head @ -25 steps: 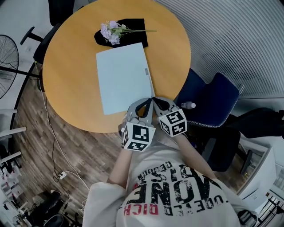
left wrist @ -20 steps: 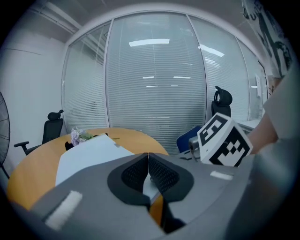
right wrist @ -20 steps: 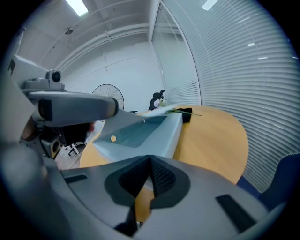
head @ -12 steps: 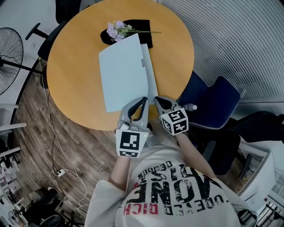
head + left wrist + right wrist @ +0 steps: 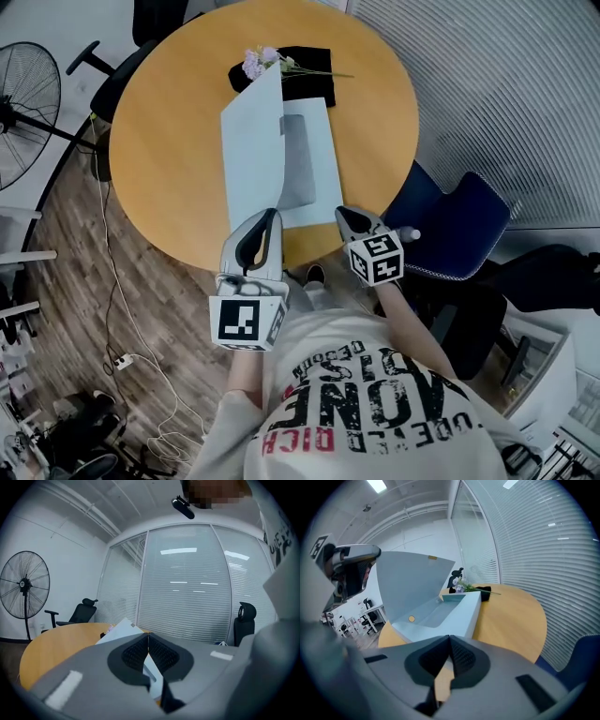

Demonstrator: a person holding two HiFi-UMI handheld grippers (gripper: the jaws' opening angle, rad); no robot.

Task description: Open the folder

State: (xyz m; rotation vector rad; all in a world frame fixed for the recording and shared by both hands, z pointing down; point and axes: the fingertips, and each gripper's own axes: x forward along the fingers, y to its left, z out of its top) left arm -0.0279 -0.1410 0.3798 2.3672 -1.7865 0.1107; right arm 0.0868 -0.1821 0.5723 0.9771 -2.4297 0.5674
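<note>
Left gripper (image 5: 275, 214) is clamped on the near edge of the folder's (image 5: 309, 178) front cover (image 5: 251, 150), its jaws pressed together with the pale sheet between the pads. That cover stands steeply up off the table (image 5: 169, 159), hinged along its left side, and the inner panel lies flat and exposed. Right gripper (image 5: 340, 212) sits at the table's near rim, jaws closed on the near right corner of the flat panel. The folder lies across the table's middle. At the table's far edge rest flowers (image 5: 255, 62) on a black cloth (image 5: 309, 61). Off the table's left side stands a fan (image 5: 23, 112), and off its right side a blue chair (image 5: 459, 225).
</note>
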